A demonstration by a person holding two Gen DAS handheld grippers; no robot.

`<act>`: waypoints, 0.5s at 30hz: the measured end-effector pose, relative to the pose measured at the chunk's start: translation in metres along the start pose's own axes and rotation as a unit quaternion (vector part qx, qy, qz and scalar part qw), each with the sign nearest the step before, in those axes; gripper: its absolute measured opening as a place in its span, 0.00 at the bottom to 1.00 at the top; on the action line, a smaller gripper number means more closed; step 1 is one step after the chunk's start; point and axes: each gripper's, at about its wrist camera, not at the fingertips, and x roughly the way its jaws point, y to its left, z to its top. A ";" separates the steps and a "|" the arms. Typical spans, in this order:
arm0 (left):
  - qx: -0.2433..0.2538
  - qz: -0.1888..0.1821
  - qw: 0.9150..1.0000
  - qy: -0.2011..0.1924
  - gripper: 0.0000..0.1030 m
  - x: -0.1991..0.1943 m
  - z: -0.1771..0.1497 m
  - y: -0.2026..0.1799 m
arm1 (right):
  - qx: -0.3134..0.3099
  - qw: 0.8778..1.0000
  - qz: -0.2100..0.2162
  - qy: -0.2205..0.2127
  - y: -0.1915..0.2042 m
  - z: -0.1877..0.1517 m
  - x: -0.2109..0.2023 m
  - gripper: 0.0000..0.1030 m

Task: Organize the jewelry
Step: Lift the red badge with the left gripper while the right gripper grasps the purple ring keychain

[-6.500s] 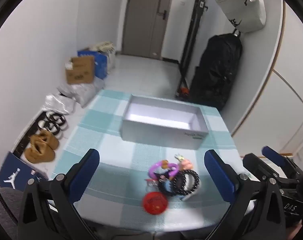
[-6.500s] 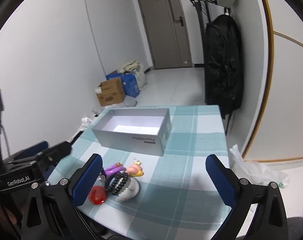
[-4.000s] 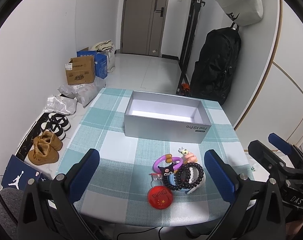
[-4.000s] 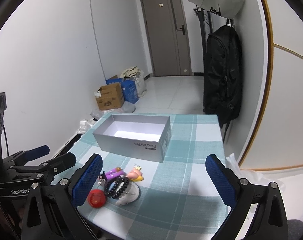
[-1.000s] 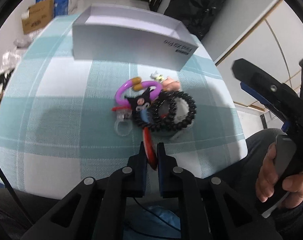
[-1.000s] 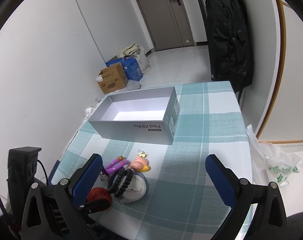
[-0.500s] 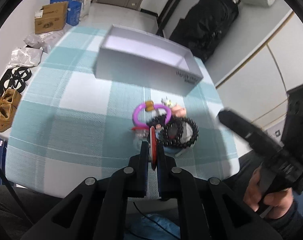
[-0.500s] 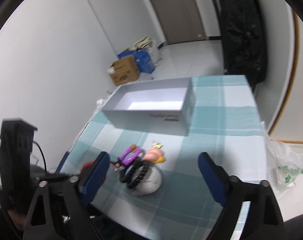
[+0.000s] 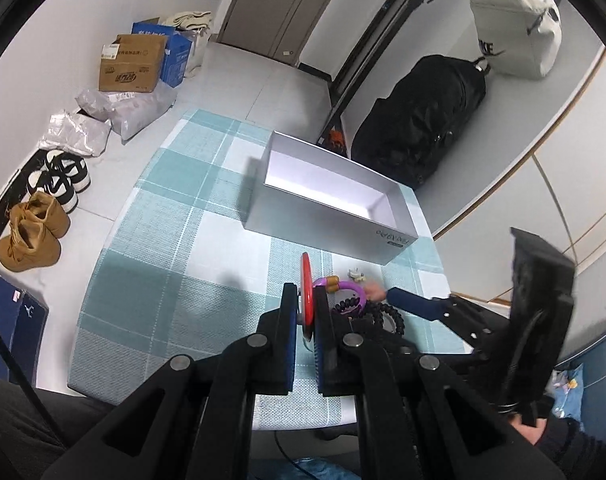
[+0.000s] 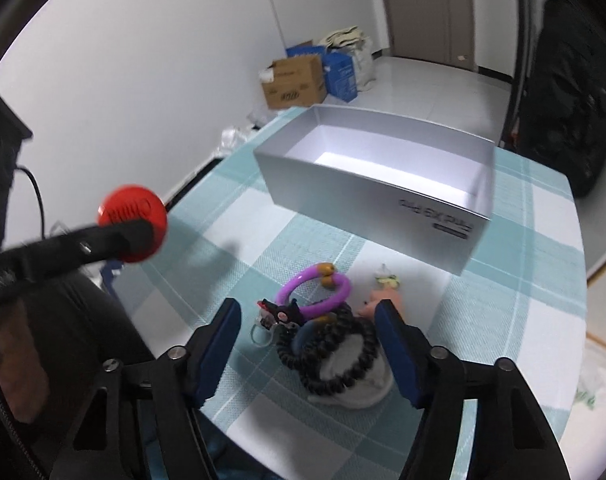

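1. The left gripper [image 9: 307, 320] is nearest, its jaws clamped on a red disc [image 9: 307, 292] held on edge and lifted off the bench [image 9: 175, 248]; in the right wrist view the disc [image 10: 133, 224] hangs in the air at the left, well apart from the other pieces.
2. The right gripper [image 10: 307, 344] points down over the jewelry pile; its jaws stand apart and have just been closing. The pile lies between the blue pads [image 10: 399, 356] with nothing pressed.
3. In that pile a black beaded bracelet [image 10: 335, 360] rests on a white pouch [image 10: 355, 388], just beside a small black character charm [image 10: 281, 312].
4. Just beyond, a purple ring [image 10: 315, 292] with orange beads lies on the checked cloth, and a pink figure [image 10: 377, 300] sits to its right.
5. Farther off stands an open grey box [image 10: 383, 184], its white inside bare.
6. On the floor far left sit a cardboard carton [image 10: 295, 84] and shoes [image 9: 35, 228]; a black bag [image 9: 419, 132] leans at the far right.
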 end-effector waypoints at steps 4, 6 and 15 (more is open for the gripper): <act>-0.011 -0.015 1.000 -0.002 0.03 -0.003 0.004 0.005 | -0.030 0.999 -0.016 0.009 0.009 0.005 0.010 0.63; -0.009 -0.018 1.000 -0.005 0.03 -0.005 0.005 0.005 | -0.042 0.999 -0.028 0.015 0.013 0.008 0.015 0.57; -0.017 -0.034 0.999 -0.005 0.03 -0.008 0.008 0.010 | -0.089 0.993 -0.075 0.020 0.029 0.000 0.025 0.23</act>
